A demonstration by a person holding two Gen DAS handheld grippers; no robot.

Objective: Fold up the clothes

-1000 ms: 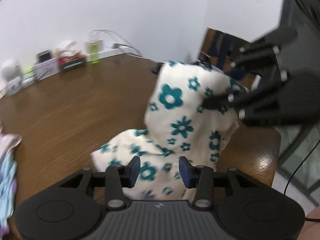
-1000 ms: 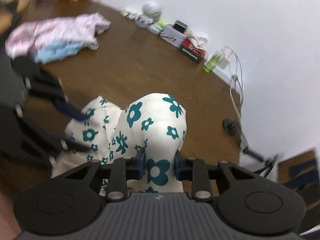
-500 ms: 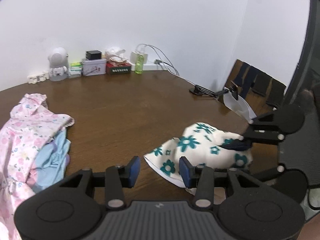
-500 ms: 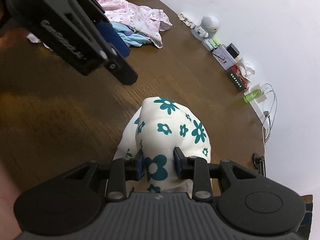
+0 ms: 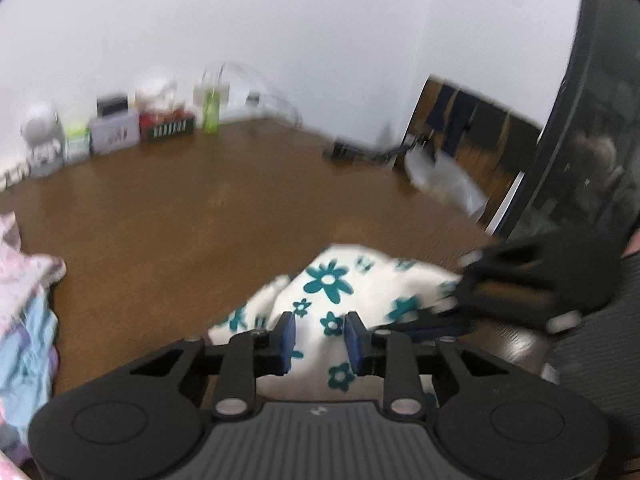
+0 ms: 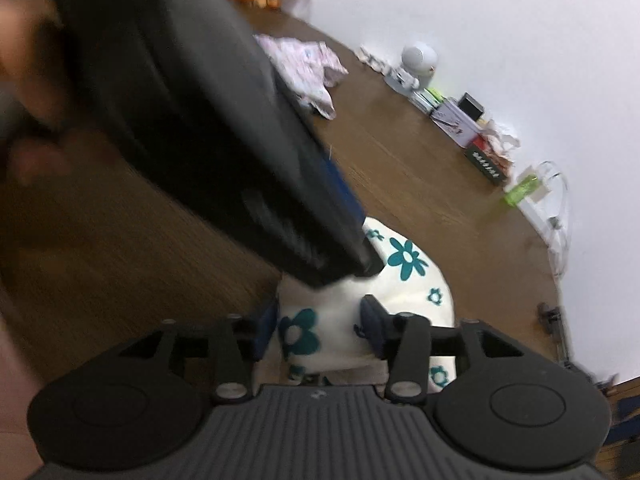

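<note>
A white garment with teal flowers (image 5: 340,292) lies bunched on the brown table near its right edge; it also shows in the right wrist view (image 6: 404,280). My left gripper (image 5: 318,338) is open, its blue pads over the cloth's near part. My right gripper (image 6: 320,326) is open with the cloth lying between its fingers. In the left wrist view the right gripper (image 5: 440,320) reaches onto the cloth from the right. In the right wrist view the left gripper's black body (image 6: 224,128) crosses close in front and hides part of the cloth.
A pile of pink and light blue clothes (image 5: 24,304) lies at the table's left; it also shows in the right wrist view (image 6: 304,68). Small boxes, a white robot toy (image 5: 40,140), a green bottle (image 5: 210,110) and cables line the back wall. A black chair stands at the right.
My right gripper has opened and let go of the floral garment. My left gripper has swung down and over to the cloth, close in front of the right camera.
</note>
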